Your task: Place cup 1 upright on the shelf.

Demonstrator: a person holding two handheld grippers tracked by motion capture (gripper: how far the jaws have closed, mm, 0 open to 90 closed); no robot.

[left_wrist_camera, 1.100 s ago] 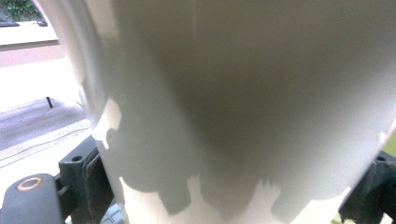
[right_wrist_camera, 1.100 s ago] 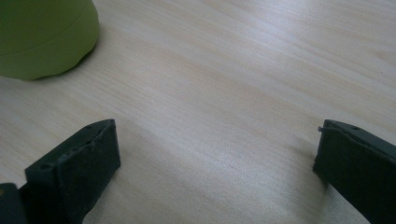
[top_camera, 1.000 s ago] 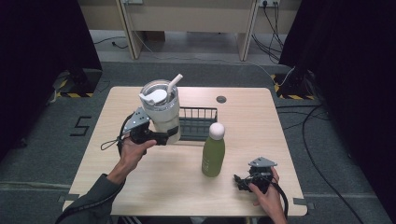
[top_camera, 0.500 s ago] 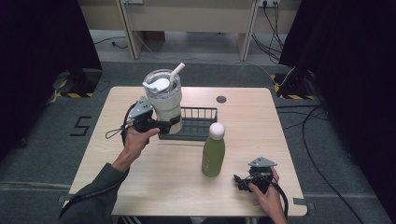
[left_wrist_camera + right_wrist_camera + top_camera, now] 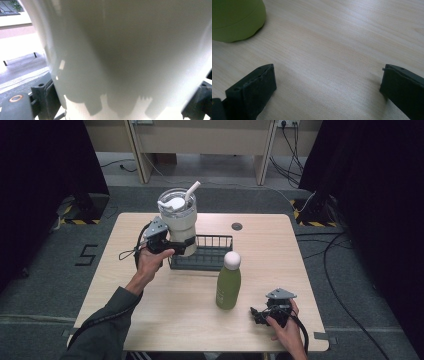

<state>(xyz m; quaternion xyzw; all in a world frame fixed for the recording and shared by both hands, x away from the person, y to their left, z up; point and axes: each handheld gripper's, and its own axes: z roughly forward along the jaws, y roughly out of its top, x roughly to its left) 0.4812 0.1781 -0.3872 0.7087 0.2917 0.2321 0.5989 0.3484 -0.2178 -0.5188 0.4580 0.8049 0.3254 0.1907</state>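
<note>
A smooth, tapered white cup (image 5: pixel 179 225) is clamped by the left gripper (image 5: pixel 176 245) above the wire basket (image 5: pixel 212 253); the right gripper (image 5: pixel 264 313) is held spread.

You can read one mark, a large dark "5" (image 5: pixel 88 255) on the grey floor (image 5: pixel 45 285) left of the table (image 5: pixel 165 320); nothing on the table carries legible text.

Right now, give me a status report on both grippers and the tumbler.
Left gripper shut on white tumbler, above wire basket. Right gripper open, idle on table. Green bottle stands clear.
</note>
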